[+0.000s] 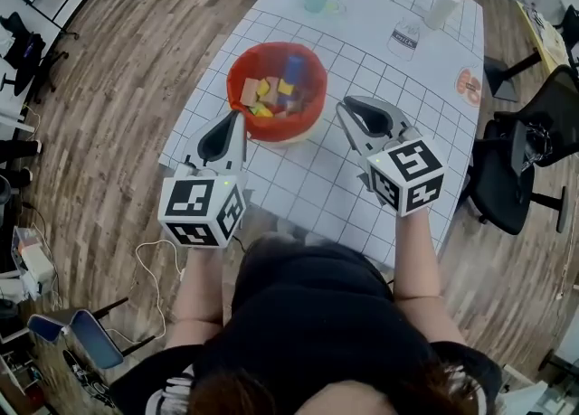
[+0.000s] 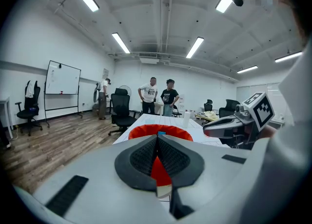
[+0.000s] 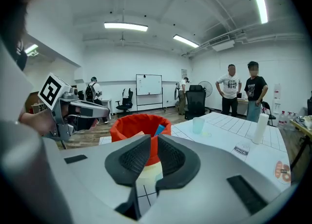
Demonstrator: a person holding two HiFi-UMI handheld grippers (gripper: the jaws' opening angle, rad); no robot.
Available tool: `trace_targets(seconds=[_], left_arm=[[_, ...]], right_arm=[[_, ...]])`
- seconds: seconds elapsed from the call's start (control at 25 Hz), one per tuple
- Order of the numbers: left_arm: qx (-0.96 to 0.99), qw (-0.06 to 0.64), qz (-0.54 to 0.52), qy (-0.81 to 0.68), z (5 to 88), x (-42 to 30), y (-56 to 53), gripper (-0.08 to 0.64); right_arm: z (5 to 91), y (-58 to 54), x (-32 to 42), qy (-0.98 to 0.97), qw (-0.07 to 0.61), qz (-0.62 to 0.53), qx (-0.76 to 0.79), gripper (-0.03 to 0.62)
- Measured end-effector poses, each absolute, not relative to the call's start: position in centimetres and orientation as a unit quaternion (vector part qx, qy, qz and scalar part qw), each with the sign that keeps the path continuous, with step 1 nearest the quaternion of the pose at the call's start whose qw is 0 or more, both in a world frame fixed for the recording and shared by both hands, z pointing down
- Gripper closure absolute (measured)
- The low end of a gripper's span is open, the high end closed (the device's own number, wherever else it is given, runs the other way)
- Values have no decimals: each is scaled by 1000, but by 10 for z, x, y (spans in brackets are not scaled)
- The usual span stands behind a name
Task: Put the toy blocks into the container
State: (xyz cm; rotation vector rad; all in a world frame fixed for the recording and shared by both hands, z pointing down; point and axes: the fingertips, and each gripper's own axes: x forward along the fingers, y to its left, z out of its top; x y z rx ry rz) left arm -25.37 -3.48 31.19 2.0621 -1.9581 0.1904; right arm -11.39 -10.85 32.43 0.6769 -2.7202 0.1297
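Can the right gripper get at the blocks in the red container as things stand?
Probably yes. The right gripper is beside the red container, whose open top leaves the blocks exposed; nothing stands between. Its empty jaws are only narrowly apart and would need widening.

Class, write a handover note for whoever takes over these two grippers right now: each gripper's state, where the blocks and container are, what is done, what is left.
Left gripper: fingers shut and empty, at the container's near left side.
Right gripper: fingers slightly apart, nothing between them, to the container's right.
Things: the red container stands on the table; the toy blocks lie inside it.
Done: every block in view is in the container.
Left: probably nothing. No loose block shows on the table, but check behind the container.
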Motion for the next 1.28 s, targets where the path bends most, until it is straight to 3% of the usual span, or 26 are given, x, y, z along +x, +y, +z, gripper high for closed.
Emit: trace_targets(seconds=[0.24, 1.28], left_arm=[[715, 153, 66, -679, 318, -252, -29, 534], [696, 173, 61, -694, 334, -259, -22, 534]], right_arm=[[329, -110, -100, -949, 160, 64, 265, 575], [341, -106, -89, -947, 150, 110, 262, 577]])
